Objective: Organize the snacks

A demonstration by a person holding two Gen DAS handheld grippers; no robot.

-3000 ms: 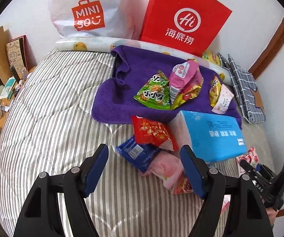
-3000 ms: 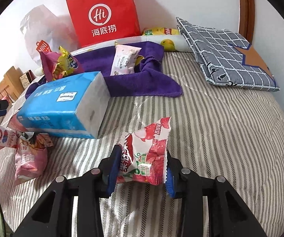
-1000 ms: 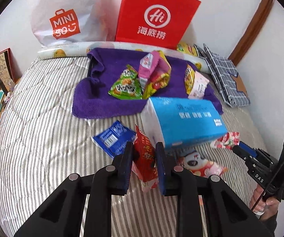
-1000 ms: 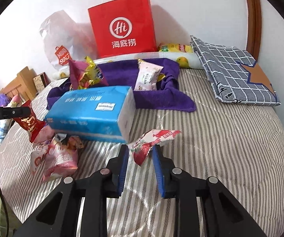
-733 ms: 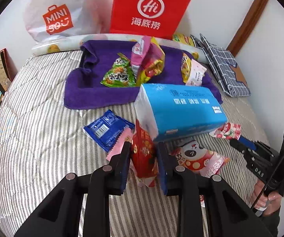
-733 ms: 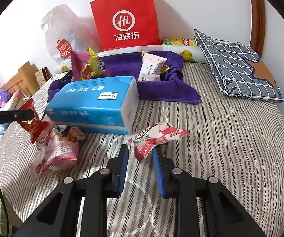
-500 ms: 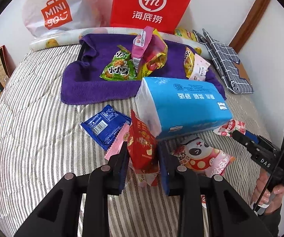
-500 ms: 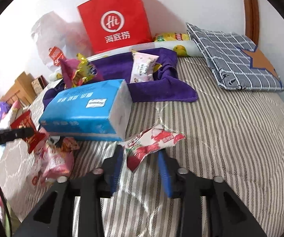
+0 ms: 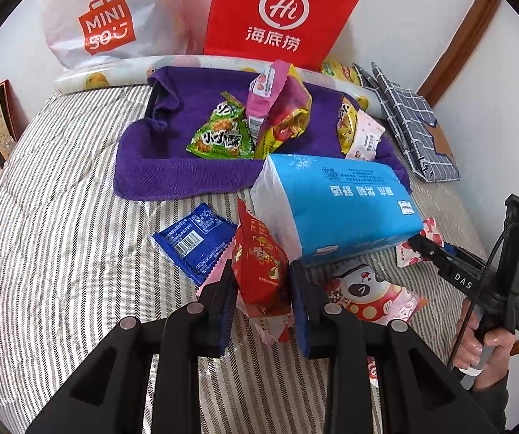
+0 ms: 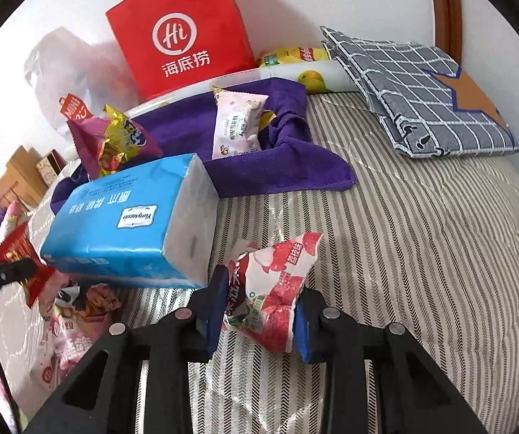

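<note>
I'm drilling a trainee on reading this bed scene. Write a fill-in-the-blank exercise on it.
1. The left tongs grip a ____ snack packet.
2. The green snack packet lies on the ____ towel.
3. The red-and-white strawberry packet sits between the pads of the ____ tongs.
4. The tall red paper bag stands behind the towel, beside a white ____ bag.

Missing words: red; purple; right; plastic

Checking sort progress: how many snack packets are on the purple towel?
5 on the purple towel: green packet left, pink packet and yellow-red foil packet leaning together in the middle, yellow packet and pale pink packet right. More may be hidden.
</note>
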